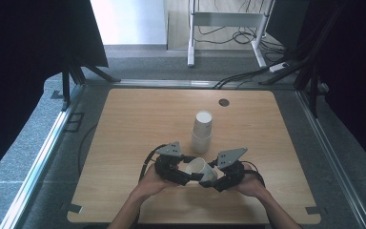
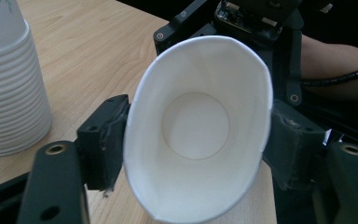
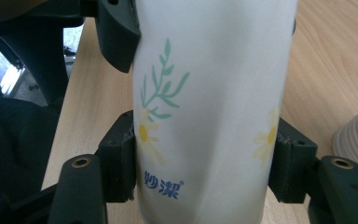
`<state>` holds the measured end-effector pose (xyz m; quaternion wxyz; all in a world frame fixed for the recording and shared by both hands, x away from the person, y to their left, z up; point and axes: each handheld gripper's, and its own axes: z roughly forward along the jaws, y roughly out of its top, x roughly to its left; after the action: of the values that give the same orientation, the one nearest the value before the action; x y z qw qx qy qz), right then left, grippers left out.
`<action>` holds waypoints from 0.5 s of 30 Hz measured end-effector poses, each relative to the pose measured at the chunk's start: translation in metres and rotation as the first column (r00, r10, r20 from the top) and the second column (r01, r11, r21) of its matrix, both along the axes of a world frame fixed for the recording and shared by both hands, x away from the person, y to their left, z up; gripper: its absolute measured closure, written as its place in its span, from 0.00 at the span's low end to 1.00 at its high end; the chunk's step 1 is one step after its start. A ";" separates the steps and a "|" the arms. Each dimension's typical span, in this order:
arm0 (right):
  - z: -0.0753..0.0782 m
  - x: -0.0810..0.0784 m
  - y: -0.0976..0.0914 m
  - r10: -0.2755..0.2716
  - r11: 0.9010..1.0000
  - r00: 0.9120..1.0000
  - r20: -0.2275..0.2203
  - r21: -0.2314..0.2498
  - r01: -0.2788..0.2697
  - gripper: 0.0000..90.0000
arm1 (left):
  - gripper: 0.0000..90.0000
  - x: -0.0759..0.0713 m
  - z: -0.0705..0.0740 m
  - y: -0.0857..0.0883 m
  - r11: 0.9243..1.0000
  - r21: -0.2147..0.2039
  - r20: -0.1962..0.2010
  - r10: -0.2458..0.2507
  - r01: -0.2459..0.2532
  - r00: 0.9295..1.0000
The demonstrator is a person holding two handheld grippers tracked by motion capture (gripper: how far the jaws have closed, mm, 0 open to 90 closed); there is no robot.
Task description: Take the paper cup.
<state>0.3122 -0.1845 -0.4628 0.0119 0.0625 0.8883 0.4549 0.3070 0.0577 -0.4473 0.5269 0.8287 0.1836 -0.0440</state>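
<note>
step: two-gripper hold on one paper cup (image 1: 200, 170), looks like a handover or pulling it free of another nested cup, can't tell which
left gripper (image 2: 196, 140): jaws clamped across the cup near its mouth, pads pressing both sides, rim squashed into an oval
right gripper (image 3: 206, 161): jaws closed on the cup's lower body, pads touching the wall left and right
cup place: lifted off the table (image 1: 138, 124), near edge, centre, between the two hands, lying roughly sideways with its mouth toward the left gripper
stack (image 1: 202, 131): upright pile of the same cups just beyond the held one, mid table, apart from it
how to do it well: ease the left squeeze, rim is already deformed and could crease; grip only enough to stop slip
how to do it well 2: if separating, pull straight along the cup axis, no twisting, right side stays steady
how to do it well 3: keep clear of the stack, it stands close and would tip easily
risk: thin paper wall, buckles under side pressure, may spring out of the pads
cup look: white paper, tapered, rolled rim, round flat base seen inside, empty and dry
print: green sprig, yellow daisy flowers, blue characters low on the side
feel judged: light, soft, low friction
</note>
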 end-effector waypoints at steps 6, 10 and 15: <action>-0.004 0.001 0.001 -0.012 1.000 1.000 -0.012 -0.024 0.012 0.33 | 0.38 -0.001 0.004 -0.006 0.999 0.038 0.024 0.007 -0.008 1.000; -0.004 -0.001 0.004 -0.045 0.997 0.999 -0.008 -0.059 0.044 0.16 | 0.38 -0.002 0.008 -0.009 0.998 0.066 0.048 0.014 -0.017 0.999; -0.002 -0.003 -0.002 -0.093 0.990 0.995 0.025 -0.100 0.095 0.13 | 0.39 -0.004 0.014 -0.009 0.993 0.115 0.082 0.024 -0.034 0.996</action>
<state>0.3091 -0.1869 -0.4650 0.0456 0.0990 0.9061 0.4088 0.3031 0.0483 -0.4336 0.4854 0.8562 0.1767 0.0077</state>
